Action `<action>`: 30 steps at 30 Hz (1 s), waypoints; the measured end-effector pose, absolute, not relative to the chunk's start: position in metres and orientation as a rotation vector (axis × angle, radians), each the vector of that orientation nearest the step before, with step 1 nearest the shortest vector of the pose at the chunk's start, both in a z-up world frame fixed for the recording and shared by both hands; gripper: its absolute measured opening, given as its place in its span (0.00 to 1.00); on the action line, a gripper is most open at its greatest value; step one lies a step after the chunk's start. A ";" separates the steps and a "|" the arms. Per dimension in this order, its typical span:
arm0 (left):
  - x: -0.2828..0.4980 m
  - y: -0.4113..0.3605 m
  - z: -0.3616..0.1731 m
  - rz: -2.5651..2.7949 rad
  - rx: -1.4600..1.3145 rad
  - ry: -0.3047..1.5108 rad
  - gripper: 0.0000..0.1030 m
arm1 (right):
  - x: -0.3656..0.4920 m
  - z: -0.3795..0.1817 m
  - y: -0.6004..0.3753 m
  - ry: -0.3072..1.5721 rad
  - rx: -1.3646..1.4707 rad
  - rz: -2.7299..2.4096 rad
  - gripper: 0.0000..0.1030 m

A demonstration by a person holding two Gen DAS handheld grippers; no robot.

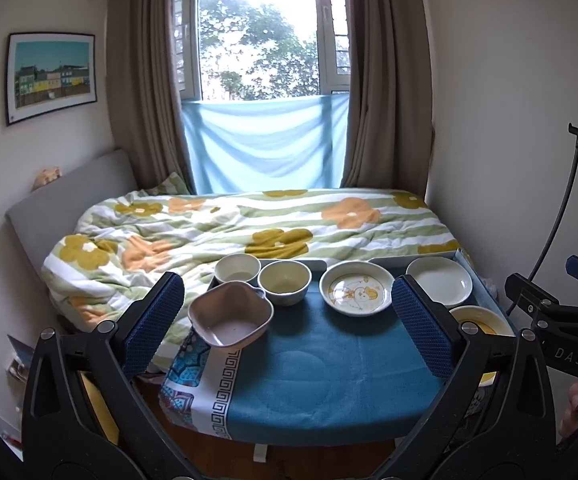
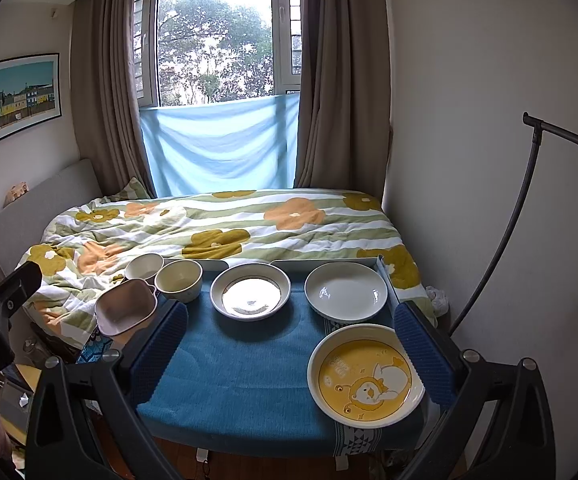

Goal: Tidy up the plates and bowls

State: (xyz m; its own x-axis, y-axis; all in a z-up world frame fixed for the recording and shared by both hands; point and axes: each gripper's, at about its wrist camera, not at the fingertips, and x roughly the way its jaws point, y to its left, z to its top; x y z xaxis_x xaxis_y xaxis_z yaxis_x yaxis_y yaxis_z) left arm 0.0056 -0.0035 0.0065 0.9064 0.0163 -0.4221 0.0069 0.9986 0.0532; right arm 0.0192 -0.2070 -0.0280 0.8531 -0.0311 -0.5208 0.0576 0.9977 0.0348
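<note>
the left gripper (image 1: 287, 320) hangs with its jaws spread wide and holding nothing, over the near part of a small table (image 1: 321, 384) covered in blue cloth. between and just beyond its fingertips sits a pink square bowl (image 1: 231, 316), perched at the table's left edge where the cloth drops off. past that, two round bowls stand touching side by side: a white bowl (image 1: 237, 269) and a cream bowl (image 1: 285, 282). ahead of the right finger lies a duck-print plate (image 1: 356, 288), and outside that finger a plain white plate (image 1: 439, 280) against the far right rim.

the right gripper (image 2: 291, 340) is likewise wide and empty. inside its right finger, at the near right corner, rests a yellow bear plate (image 2: 365, 376). the blue cloth between the jaws is bare from the near edge up to the row of dishes. a flowered quilt (image 2: 217, 220) lies right behind the table.
</note>
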 end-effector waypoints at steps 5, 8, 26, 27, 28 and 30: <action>0.010 -0.005 0.006 0.007 0.056 0.442 1.00 | 0.019 -0.028 -0.207 0.548 0.049 -0.047 1.00; 0.010 -0.005 0.006 0.008 0.058 0.441 1.00 | 0.019 -0.028 -0.206 0.548 0.050 -0.045 1.00; 0.013 0.000 0.003 -0.006 0.049 0.451 1.00 | 0.019 -0.029 -0.205 0.547 0.048 -0.047 1.00; 0.013 0.001 0.003 -0.010 0.048 0.451 1.00 | 0.019 -0.029 -0.205 0.548 0.048 -0.048 1.00; 0.013 0.000 0.002 -0.010 0.048 0.450 1.00 | 0.019 -0.029 -0.205 0.548 0.046 -0.048 1.00; 0.012 0.001 0.002 -0.009 0.048 0.446 1.00 | 0.019 -0.029 -0.205 0.548 0.047 -0.048 1.00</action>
